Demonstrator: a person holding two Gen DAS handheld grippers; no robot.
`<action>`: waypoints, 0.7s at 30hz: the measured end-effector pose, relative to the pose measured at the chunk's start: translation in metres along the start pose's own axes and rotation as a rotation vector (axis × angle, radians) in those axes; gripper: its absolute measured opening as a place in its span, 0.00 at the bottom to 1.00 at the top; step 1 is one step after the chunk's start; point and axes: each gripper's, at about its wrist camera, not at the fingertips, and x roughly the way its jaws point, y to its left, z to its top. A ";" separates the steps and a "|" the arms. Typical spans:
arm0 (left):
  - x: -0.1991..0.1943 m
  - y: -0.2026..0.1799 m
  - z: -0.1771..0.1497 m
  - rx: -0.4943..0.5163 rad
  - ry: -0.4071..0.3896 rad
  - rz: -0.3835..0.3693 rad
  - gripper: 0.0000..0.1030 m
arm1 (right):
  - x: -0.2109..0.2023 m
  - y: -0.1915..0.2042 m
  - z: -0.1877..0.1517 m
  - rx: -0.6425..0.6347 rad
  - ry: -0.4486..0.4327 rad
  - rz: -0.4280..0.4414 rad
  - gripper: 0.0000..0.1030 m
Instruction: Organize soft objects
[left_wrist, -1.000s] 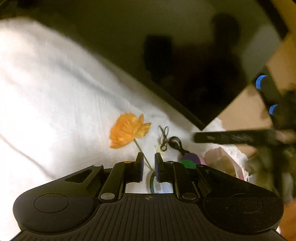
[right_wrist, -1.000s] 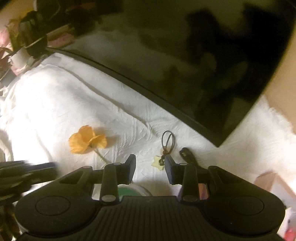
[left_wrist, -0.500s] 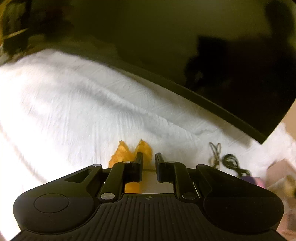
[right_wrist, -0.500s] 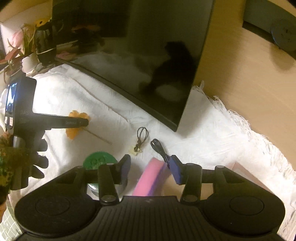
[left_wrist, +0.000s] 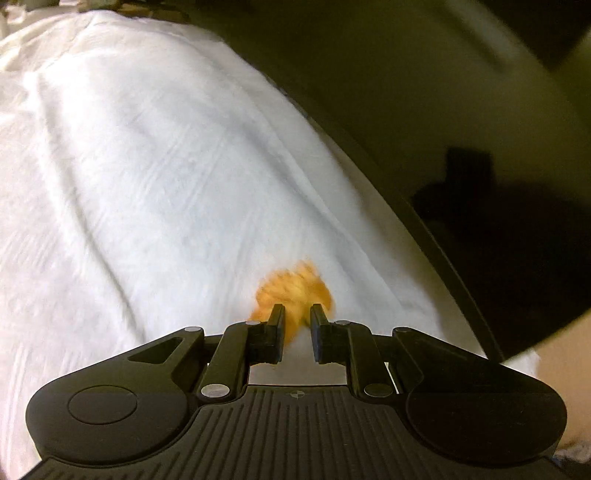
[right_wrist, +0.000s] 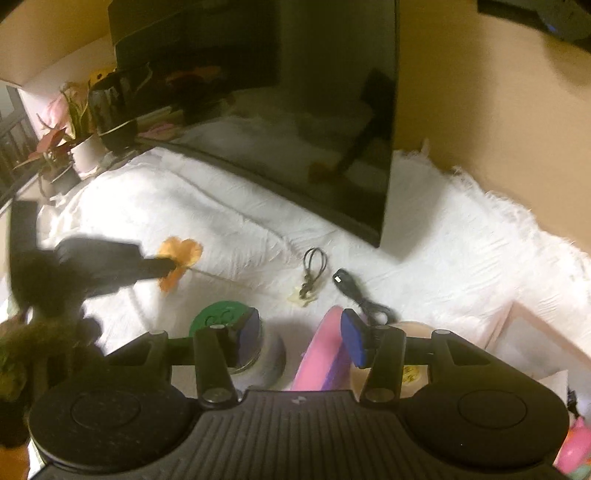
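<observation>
An orange fabric flower (left_wrist: 295, 291) lies on the white cloth (left_wrist: 147, 184), right in front of my left gripper (left_wrist: 297, 314). The left fingers stand a narrow gap apart with the blurred flower head between and beyond their tips. In the right wrist view the left gripper (right_wrist: 162, 267) reaches the same flower (right_wrist: 183, 254) from the left; its thin stem runs right. My right gripper (right_wrist: 299, 325) is open and empty, held above a pink object (right_wrist: 325, 350) and a green-lidded jar (right_wrist: 221, 317).
A large dark screen (right_wrist: 295, 129) leans along the back of the cloth. A hair tie with a star charm (right_wrist: 312, 269) and a black cable (right_wrist: 354, 291) lie in front of it. Potted plants (right_wrist: 66, 147) stand far left. A pale box (right_wrist: 535, 339) sits at the right.
My left gripper has moved onto the flower, which now sits at its fingertips. My right gripper has pulled back and up, and its fingers have opened wider.
</observation>
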 end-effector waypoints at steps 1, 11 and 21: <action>0.005 -0.004 0.003 0.011 -0.011 0.016 0.16 | 0.000 -0.001 -0.002 0.002 0.003 0.004 0.48; 0.003 -0.042 -0.016 0.416 -0.038 0.080 0.19 | 0.007 -0.014 -0.010 0.056 0.012 0.011 0.48; 0.010 -0.020 0.005 0.330 0.061 -0.072 0.20 | 0.003 0.001 -0.011 -0.004 -0.011 0.040 0.48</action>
